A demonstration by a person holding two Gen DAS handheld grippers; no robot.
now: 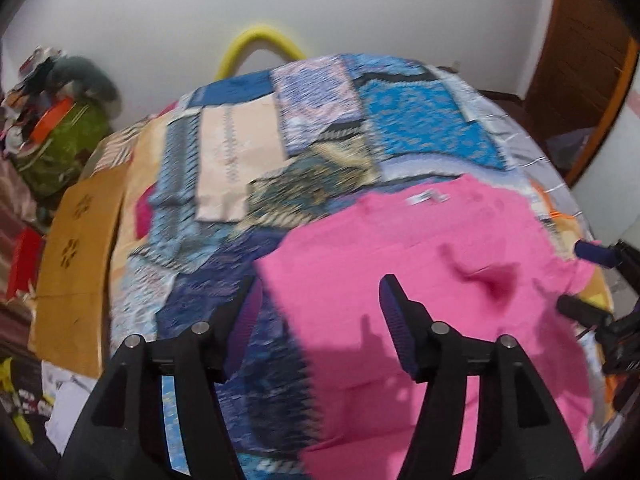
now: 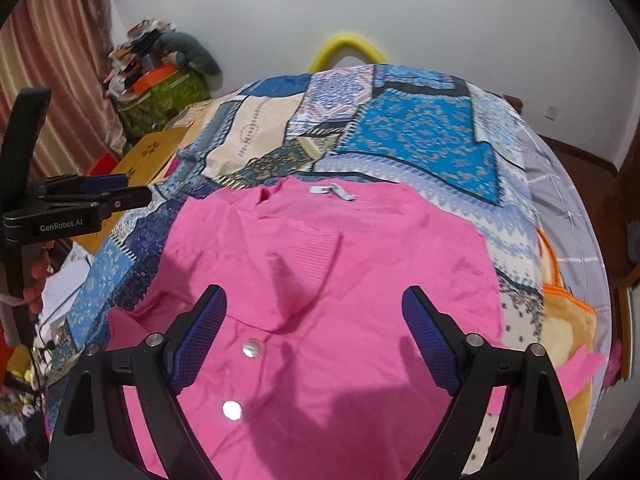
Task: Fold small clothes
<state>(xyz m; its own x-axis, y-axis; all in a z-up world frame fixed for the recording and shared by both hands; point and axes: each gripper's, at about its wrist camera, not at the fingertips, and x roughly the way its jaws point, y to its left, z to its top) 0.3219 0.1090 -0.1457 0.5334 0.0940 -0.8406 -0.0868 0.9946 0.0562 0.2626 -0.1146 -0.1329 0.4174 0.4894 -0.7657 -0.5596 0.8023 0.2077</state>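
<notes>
A pink small garment (image 2: pixel 320 360) lies spread on the patchwork bed cover (image 2: pixel 420 132), its white neck label (image 2: pixel 332 192) at the far end. Two snap buttons (image 2: pixel 250 348) show near its front, and a ribbed cuff (image 2: pixel 316 256) lies folded across the middle. My right gripper (image 2: pixel 312 296) hovers open over the garment's middle with nothing between the fingers. My left gripper (image 1: pixel 320 300) is open above the left edge of the pink garment (image 1: pixel 440 280), straddling cloth and bed cover (image 1: pixel 400 120). The left wrist picture is blurred. Each gripper shows in the other's view: left gripper (image 2: pixel 120 190), right gripper (image 1: pixel 586 282).
A brown cardboard box (image 1: pixel 80 260) lies along the bed's left side. Beyond it a green bag (image 2: pixel 168 100) carries piled clutter beside a striped curtain (image 2: pixel 52 60). A yellow tube (image 2: pixel 348 46) arches behind the bed. A wooden door (image 1: pixel 580 60) stands at the right.
</notes>
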